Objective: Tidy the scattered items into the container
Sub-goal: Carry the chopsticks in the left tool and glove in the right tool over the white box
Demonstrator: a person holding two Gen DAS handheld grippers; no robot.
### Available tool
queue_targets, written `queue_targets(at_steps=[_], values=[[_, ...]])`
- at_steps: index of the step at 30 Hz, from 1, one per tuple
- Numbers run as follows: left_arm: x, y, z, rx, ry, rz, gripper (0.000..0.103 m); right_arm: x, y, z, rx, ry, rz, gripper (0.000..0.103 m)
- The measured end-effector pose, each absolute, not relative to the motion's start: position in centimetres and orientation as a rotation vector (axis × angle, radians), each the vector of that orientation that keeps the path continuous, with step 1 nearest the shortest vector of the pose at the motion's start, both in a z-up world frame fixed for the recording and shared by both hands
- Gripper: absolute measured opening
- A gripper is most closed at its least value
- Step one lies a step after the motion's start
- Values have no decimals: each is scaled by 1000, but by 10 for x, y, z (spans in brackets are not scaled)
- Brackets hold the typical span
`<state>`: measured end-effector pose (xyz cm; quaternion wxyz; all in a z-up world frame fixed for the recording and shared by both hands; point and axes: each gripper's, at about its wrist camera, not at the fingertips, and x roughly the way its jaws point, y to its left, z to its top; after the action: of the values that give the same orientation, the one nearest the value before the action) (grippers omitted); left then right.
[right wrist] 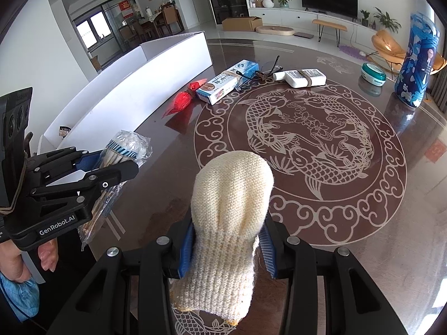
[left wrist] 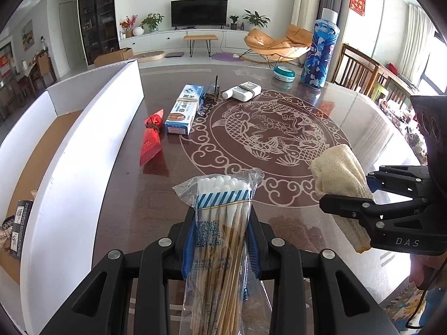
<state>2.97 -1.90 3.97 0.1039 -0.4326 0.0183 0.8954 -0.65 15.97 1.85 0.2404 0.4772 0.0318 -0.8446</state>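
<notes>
The left gripper (left wrist: 220, 240) has its fingers clamped on a bag of cotton swabs (left wrist: 220, 223), held above the counter (left wrist: 349, 111) just beside the white container (left wrist: 92, 145); the right gripper (right wrist: 226, 248) grips a cream knitted glove (right wrist: 232, 209); on the counter near the container wall lie a red packet (left wrist: 151, 139), a blue-and-white box (left wrist: 183, 110), glasses (left wrist: 209, 97) and a white bottle (left wrist: 243, 90); a teal tin (left wrist: 284, 73) and tall blue bottle (left wrist: 321, 53) stand well apart.

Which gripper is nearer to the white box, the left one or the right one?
Left. The left gripper, holding the cotton swabs, is just beside the white box; the right gripper, holding the knitted glove, is farther over the table.
</notes>
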Motion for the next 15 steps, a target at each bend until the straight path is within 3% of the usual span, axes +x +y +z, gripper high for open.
queue_targets(at_steps=[8, 15], values=[[30, -46, 70, -1226, -63, 2652, 32, -12, 151, 26, 1302, 121, -2304, 42], [28, -136, 129, -1148, -129, 2815, 31, -30, 96, 79, 1178, 201, -2282, 42]])
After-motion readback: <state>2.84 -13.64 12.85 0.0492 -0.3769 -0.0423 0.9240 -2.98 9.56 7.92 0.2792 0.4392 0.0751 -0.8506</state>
